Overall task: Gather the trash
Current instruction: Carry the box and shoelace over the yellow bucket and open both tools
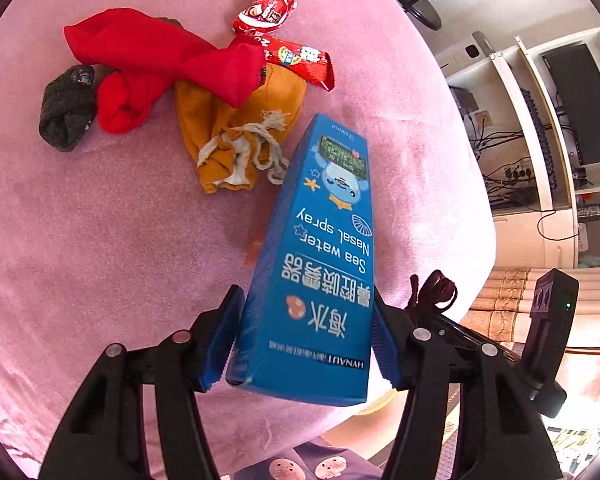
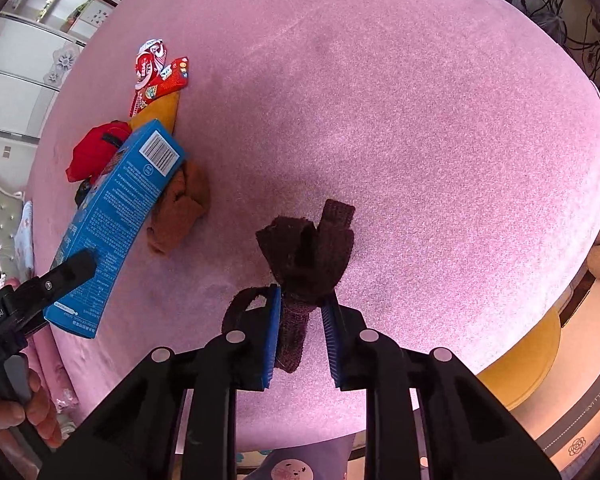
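Left wrist view: the left gripper (image 1: 305,336) is clamping its blue pads on the lower part of a blue nasal spray box (image 1: 320,256), one pad pressing on each long side. The box is pointing away from the camera and appears lifted clear of the pink cover (image 1: 100,260). Lying beyond it on the cover are a mustard cloth with drawstring (image 1: 240,136), a red cloth (image 1: 156,64) draped partly over the mustard one, a dark grey sock (image 1: 66,108) just beside the red cloth, and two red snack wrappers (image 1: 276,24) at the far edge of the pile. A dark maroon knot is showing just right of the right-hand finger. Shelving with a monitor (image 1: 584,104) is standing well off to the right.

Right wrist view: the right gripper (image 2: 301,334) is squeezing its pads closed on a dark brown sock (image 2: 308,256); the knotted bulk is sticking out past the fingertips, and a strip is hanging between the pads. The sock looks raised off the cover (image 2: 420,140). At left, the other gripper is carrying the box (image 2: 116,224), barcode end farthest from that gripper. A person's hand (image 2: 28,412) is gripping that tool's handle. A brown sock (image 2: 180,212) is lying just beside the box, the red cloth (image 2: 94,152) and wrappers (image 2: 156,76) beyond it.
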`<action>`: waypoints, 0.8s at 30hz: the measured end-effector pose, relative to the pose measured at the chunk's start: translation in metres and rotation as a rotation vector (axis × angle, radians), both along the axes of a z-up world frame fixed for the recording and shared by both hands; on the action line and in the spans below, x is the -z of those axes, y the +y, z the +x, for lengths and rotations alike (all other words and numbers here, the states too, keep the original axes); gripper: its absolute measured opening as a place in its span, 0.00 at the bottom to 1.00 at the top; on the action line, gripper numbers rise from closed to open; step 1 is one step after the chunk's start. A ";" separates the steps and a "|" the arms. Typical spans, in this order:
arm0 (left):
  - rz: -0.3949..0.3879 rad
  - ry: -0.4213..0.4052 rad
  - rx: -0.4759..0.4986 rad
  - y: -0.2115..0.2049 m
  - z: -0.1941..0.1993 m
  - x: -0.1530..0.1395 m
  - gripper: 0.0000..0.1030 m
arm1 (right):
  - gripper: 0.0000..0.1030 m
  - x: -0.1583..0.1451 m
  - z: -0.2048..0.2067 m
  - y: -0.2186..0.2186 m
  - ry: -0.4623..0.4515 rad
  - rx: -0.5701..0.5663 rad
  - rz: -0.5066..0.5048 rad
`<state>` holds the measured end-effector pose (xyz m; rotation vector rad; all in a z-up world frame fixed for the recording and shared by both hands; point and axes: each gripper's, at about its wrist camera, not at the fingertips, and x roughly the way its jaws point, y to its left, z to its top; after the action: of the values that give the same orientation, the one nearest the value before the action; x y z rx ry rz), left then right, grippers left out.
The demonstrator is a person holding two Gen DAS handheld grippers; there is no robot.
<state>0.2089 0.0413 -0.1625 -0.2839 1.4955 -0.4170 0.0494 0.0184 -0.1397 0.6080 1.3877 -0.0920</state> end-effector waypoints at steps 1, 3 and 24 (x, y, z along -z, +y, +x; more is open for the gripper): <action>-0.008 0.000 -0.001 -0.008 0.000 -0.002 0.55 | 0.20 -0.003 -0.004 -0.002 -0.008 -0.003 0.002; -0.032 0.005 -0.003 -0.016 -0.003 -0.007 0.51 | 0.20 -0.009 -0.017 -0.011 -0.023 -0.002 0.006; -0.129 0.049 0.330 -0.198 -0.106 -0.037 0.50 | 0.20 -0.060 -0.162 -0.118 -0.093 0.241 -0.017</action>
<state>0.1030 -0.1562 -0.1254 -0.1482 1.5699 -0.7763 -0.1125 -0.0999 -0.0796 0.7543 1.2182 -0.2653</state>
